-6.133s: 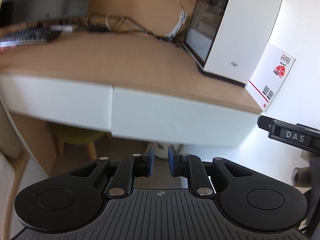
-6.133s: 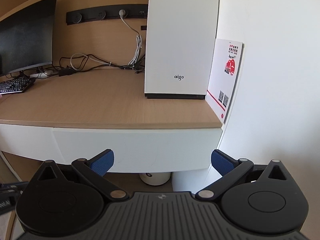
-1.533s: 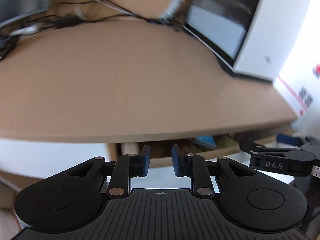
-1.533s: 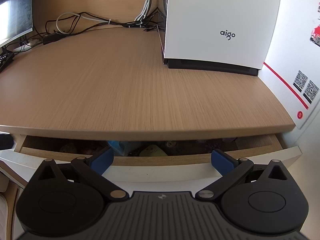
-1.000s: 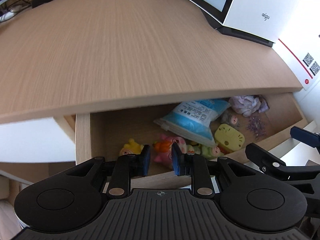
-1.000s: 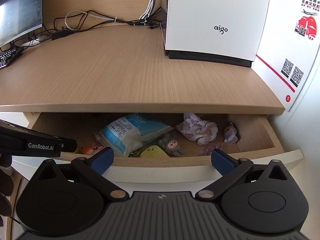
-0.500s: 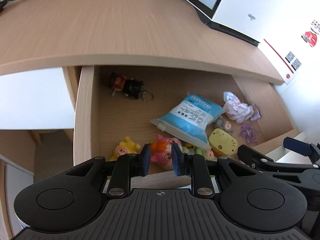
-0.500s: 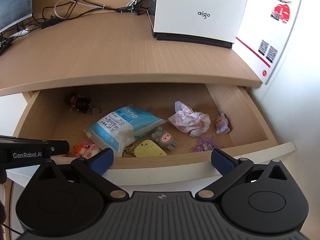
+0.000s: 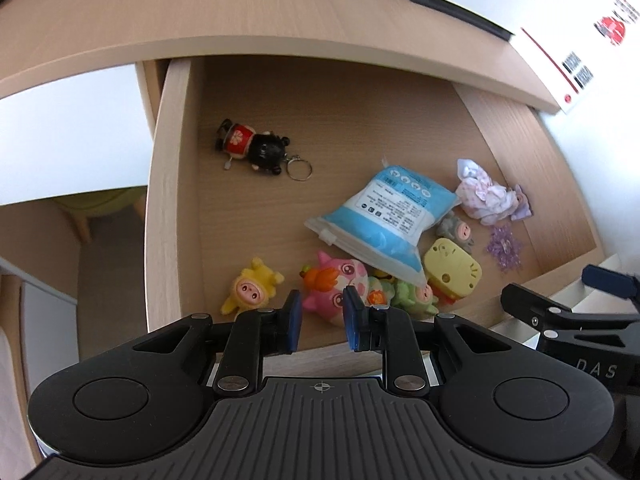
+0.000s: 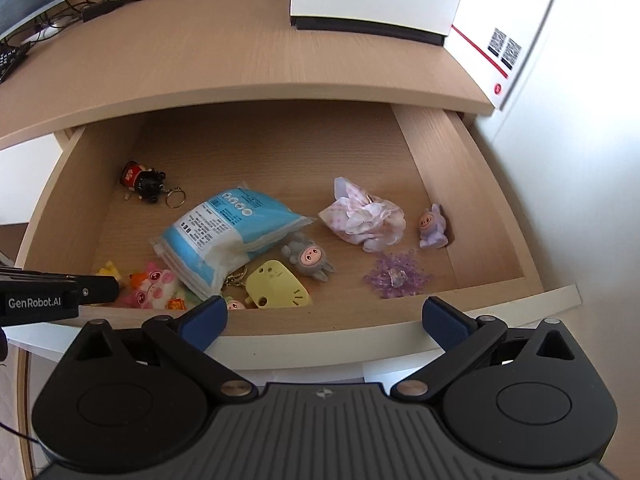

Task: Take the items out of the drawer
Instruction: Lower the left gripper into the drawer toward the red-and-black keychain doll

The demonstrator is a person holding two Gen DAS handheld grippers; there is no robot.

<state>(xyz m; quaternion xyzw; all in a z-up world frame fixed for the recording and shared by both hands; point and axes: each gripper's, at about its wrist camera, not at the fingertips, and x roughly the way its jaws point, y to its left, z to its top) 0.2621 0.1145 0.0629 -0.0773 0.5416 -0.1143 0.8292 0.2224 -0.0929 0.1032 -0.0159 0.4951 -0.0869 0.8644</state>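
While both grippers hang over the open drawer (image 10: 452, 184), neither has hold of anything.

Left gripper (image 9: 319, 320): jaws narrowly parted, nothing between the pads; above the drawer's front edge, over the pink toy (image 9: 340, 280).

Right gripper (image 10: 324, 320): jaws spread wide, empty; above the front edge, nearer the middle.

Contents, front to back:
- Yellow toy (image 9: 250, 290), just beside the pink one, near the left wall.
- Green toy (image 9: 412, 296), half under the blue pack (image 10: 232, 232).
- Yellow tag (image 10: 278, 284), touching the pack's corner; a key ring shows at its edge.
- Grey toy (image 10: 308, 258), just beside the tag.
- Purple beads (image 10: 398, 276), loose.
- Pink cloth (image 10: 364, 218) and purple toy (image 10: 434, 226), right side.
- Black keychain (image 10: 146, 184), back left, well apart from the rest.

Risks, as judged: the left jaws look too narrow for the pink toy and would likely push it away unless widened. The pack overlies its neighbours, so lifting one may drag the rest. Beads may scatter if brushed. Both grippers sit close; they could collide.
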